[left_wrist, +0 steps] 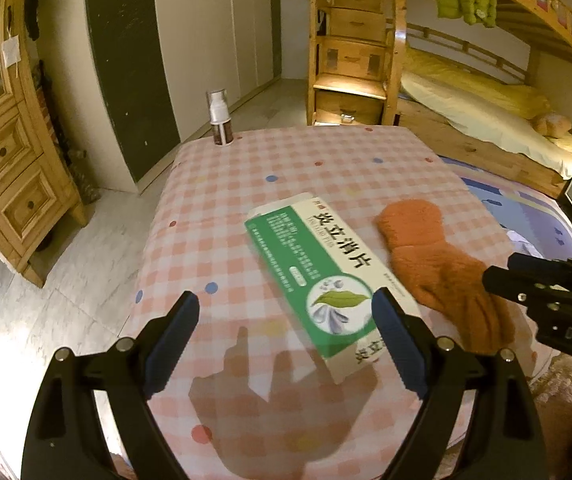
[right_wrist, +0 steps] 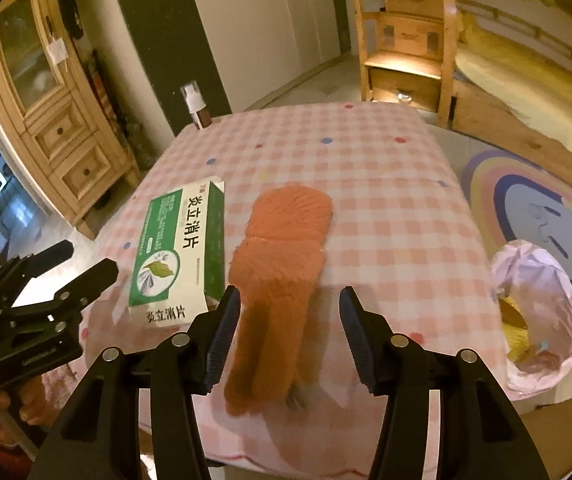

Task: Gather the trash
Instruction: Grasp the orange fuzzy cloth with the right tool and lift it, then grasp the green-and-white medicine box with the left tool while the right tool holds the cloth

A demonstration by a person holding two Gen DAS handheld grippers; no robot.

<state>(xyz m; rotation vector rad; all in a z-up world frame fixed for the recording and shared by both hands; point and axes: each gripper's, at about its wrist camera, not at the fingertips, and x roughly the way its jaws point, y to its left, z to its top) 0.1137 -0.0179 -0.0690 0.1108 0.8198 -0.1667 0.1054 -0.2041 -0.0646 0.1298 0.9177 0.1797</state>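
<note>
A green and white medicine box (left_wrist: 317, 276) lies flat on the pink checked tablecloth (left_wrist: 305, 160). My left gripper (left_wrist: 286, 300) hovers open above the box's near end, its right finger over the box's corner and nothing pressed. A fuzzy orange glove (left_wrist: 437, 264) lies just right of the box. In the right wrist view the glove (right_wrist: 282, 248) stretches toward me between the fingers of my right gripper (right_wrist: 289, 296), which is open and not pressing on it. The box (right_wrist: 178, 248) sits left of the glove, with the left gripper (right_wrist: 86, 268) beside it.
A small spray bottle (left_wrist: 220, 118) stands at the table's far left corner. A bin lined with a pink bag (right_wrist: 533, 312) sits on the floor to the table's right, on a coloured rug. A wooden cabinet (left_wrist: 14, 184) stands left, and a bunk bed with stairs (left_wrist: 349, 60) behind.
</note>
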